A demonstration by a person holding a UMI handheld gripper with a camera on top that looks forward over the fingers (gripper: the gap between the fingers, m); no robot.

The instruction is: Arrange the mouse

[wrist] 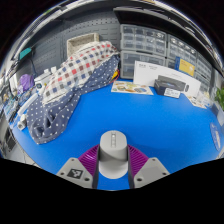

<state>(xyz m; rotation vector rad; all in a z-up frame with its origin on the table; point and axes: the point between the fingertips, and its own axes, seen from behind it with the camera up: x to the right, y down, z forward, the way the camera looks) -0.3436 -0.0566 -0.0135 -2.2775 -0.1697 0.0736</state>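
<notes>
Two fingers of the gripper [113, 172] showed at the bottom centre of the frame, each with a purple pad [90, 157] on its inner face. Between them sat a light grey mouse [113, 152], its rounded body rising just above the fingertips, and both pads appeared to press against its sides, so the tongs were closed on it. Whether the mouse rested on the surface or was lifted off it could not be told.

Beneath and beyond the mouse spread a bright blue table [150, 115], which filled the middle of the frame. Toward the left and upper left of the frame lay a long bundle of cloth [68, 82], part of it dark with small white dots and part of it in a red, white and blue check, draped diagonally across the blue surface. In the upper right of the frame stood a white box [160, 74] with printing on its side, and just beside it toward the centre lay a flat printed sheet [131, 88]. Behind these, at the top of the frame, were grey drawer cabinets [143, 42] against the far wall. Small cluttered items at the far left edge were too small to identify.
</notes>
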